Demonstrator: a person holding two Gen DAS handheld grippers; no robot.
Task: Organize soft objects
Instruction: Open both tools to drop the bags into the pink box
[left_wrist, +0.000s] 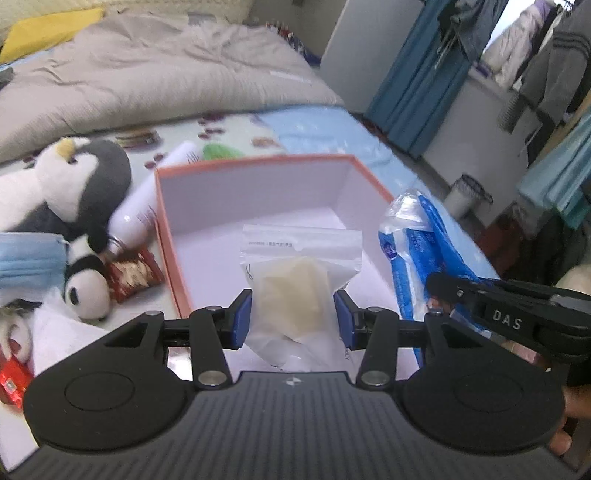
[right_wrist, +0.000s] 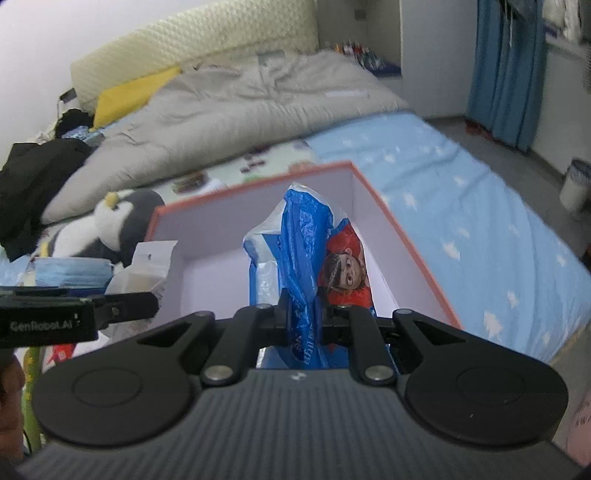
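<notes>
Over the box (left_wrist: 258, 206) on the bed, both grippers are carrying stuff. Left gripper (left_wrist: 293, 319) has its blue pads pressed on a clear zip bag (left_wrist: 299, 280) w/ something pale and squishy inside, jaws about half spread bc the bag is bulky. Right gripper (right_wrist: 301, 319) is pinched nearly all the way together on a blue plastic pack (right_wrist: 303, 251), the one w/ a cartoon face on the red part. Both items hang above the open box, neither is resting on the bottom yet afaict. Box looks empty otherwise.

What could go wrong imo:
- the two grippers sit really near each other over the same box, so they could bump, or one bag lands on top of the other and ends up half over the rim.
- zip bag is slick and soft, and the grip is only on its lower part, so it could slip out early or flop sideways over the near wall.
- blue pack is long and floppy, so its top could catch the far wall and stay propped up rather than lie flat.
- penguin (left_wrist: 70, 181), panda (left_wrist: 86, 284) and mask (left_wrist: 29, 258) sit just left of the box, easy to knock w/ the left gripper.
</notes>
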